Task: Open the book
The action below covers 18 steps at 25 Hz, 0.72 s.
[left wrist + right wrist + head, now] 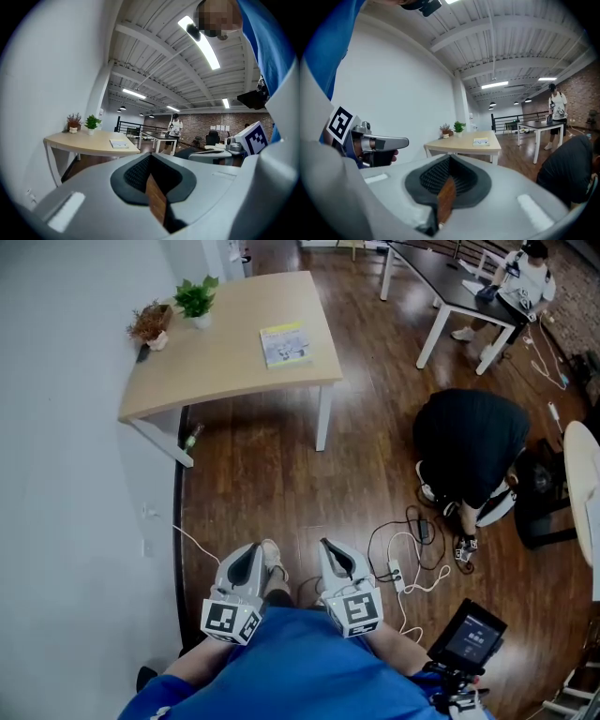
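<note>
A closed book [285, 343] with a pale yellow-green cover lies near the right edge of a light wooden table [225, 357] across the room. It also shows far off as the book [119, 144] in the left gripper view and the book [481, 141] in the right gripper view. My left gripper [251, 552] and right gripper [330, 547] are held side by side close to my body, above the wooden floor and far from the table. Both point toward the table. The left gripper [150, 157] and right gripper [450, 158] are each shut with nothing between the pads.
Two small potted plants [195, 298] [151, 324] stand at the table's far left corner. A white wall runs along the left. A person in black [473, 442] crouches on the floor at right among cables and a power strip [397, 575]. A dark table [450, 277] stands beyond.
</note>
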Each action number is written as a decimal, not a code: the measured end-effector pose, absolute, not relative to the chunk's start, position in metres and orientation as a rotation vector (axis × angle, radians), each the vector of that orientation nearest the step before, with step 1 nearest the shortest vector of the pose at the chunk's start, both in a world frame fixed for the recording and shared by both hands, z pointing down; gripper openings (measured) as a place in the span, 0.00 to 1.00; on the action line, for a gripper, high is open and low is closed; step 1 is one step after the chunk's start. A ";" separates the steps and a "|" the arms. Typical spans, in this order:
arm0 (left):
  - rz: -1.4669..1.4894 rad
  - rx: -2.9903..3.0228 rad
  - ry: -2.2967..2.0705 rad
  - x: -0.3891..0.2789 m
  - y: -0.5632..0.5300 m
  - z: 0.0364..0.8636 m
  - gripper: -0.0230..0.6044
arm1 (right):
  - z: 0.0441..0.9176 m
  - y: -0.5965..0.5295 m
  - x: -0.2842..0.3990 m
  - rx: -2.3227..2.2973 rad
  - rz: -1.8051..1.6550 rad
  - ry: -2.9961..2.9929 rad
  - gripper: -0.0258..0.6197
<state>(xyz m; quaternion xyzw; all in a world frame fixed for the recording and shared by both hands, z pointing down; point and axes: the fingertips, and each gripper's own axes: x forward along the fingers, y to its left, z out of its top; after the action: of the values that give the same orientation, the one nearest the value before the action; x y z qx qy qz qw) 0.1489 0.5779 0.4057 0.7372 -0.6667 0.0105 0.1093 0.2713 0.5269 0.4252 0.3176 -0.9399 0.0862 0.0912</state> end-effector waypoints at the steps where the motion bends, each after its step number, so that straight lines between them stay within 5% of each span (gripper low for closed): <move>1: 0.030 2.166 -1.959 0.143 0.567 0.407 0.05 | 0.426 0.516 0.266 0.943 0.261 -2.790 0.04; 18: -0.054 2.223 -1.873 -0.032 0.394 0.400 0.05 | 0.420 0.344 0.096 1.027 0.230 -2.701 0.04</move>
<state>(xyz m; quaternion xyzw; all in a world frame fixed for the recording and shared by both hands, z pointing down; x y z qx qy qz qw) -0.0324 0.3935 0.3998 0.7593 -0.6399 -0.0186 0.1169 0.0955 0.3445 0.4205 0.3516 -0.9249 0.0787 0.1214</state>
